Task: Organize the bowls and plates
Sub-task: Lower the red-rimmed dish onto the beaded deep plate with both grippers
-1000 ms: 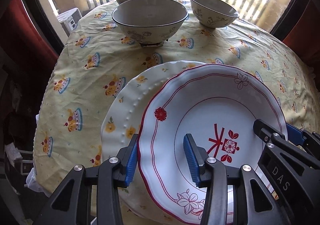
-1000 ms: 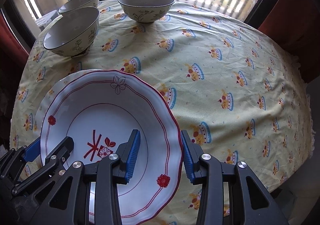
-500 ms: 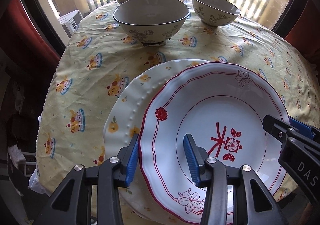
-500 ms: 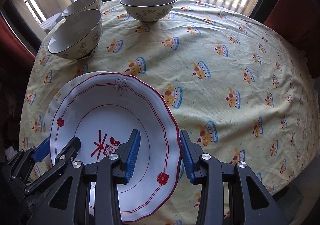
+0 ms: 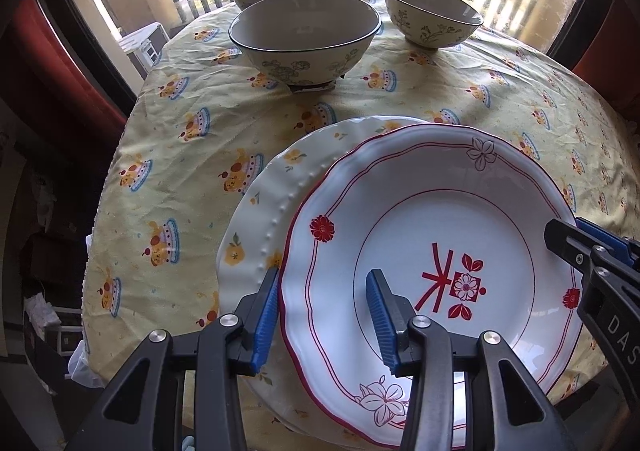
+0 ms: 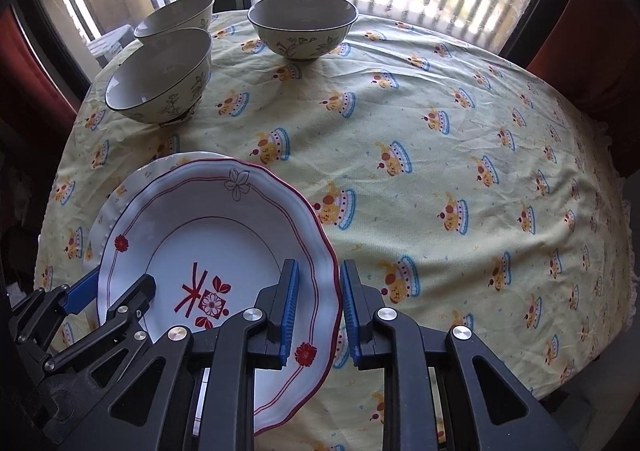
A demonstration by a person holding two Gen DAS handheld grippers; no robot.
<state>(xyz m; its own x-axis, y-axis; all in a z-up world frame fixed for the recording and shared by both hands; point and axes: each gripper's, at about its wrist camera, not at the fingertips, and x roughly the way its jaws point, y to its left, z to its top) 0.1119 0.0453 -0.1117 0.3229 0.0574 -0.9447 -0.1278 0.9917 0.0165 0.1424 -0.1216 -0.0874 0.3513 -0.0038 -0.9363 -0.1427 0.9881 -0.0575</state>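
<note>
Plates: red-trimmed plate (image 5: 460, 219) lies on a cream fruit-patterned plate (image 5: 276, 195) at the near edge of the counter (image 6: 440, 155), probably so the two make one stack.
Left tongs (image 5: 322, 309): apart, straddling the red-trimmed plate's left rim; one blue pad outside it, one over the well; neither seems to press.
Right tongs (image 6: 319, 303): closing on the same plate's right rim, which sits between the pads; contact not yet plain.
Reason for two holds: opposite rims likely keep the wide plate level while it is lifted or nudged square.
Bowls: three bowls (image 6: 302, 25) stand apart at the far edge, not nested.
Writing: "DAS" shows on the right tool's body; a red character marks the plate's centre.
</note>
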